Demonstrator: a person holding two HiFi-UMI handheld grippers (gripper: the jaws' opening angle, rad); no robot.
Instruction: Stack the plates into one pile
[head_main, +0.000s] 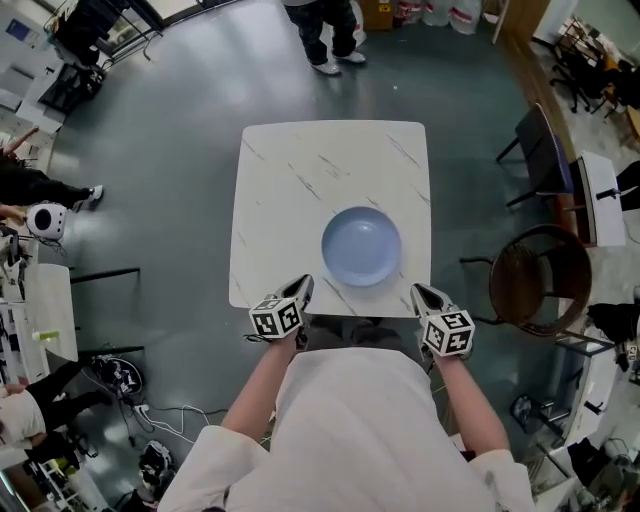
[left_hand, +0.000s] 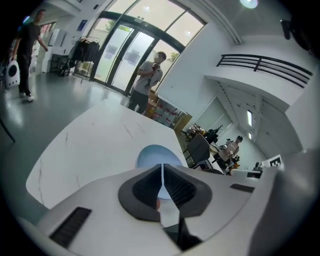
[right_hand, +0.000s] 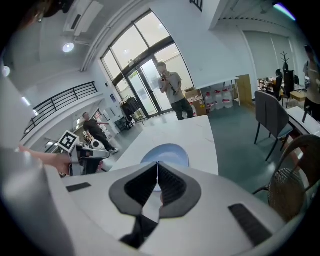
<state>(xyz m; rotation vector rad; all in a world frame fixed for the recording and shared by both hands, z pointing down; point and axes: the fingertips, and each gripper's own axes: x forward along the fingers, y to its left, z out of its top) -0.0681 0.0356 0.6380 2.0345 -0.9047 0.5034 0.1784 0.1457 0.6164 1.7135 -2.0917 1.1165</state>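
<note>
Your left gripper (head_main: 305, 283) and right gripper (head_main: 420, 292) are pressed together, empty, at the bench's (head_main: 300, 160) near edge; swing carelessly and you could knock the pile (head_main: 361, 245).

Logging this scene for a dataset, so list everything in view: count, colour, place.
pale blue round plate: one showing from above, any beneath it hidden; near-centre of the table
white marble-patterned square table: one, white with grey veins; middle of the grey floor
black chair: one; right of the table, further off
brown round-backed chair: one; right of the table, nearer
standing bystander: one, dark trousers; beyond the table's far edge
left gripper: one, white, shut and empty; at the near edge, left of the plate
right gripper: one, white, shut and empty; at the near edge, right of the plate
</note>
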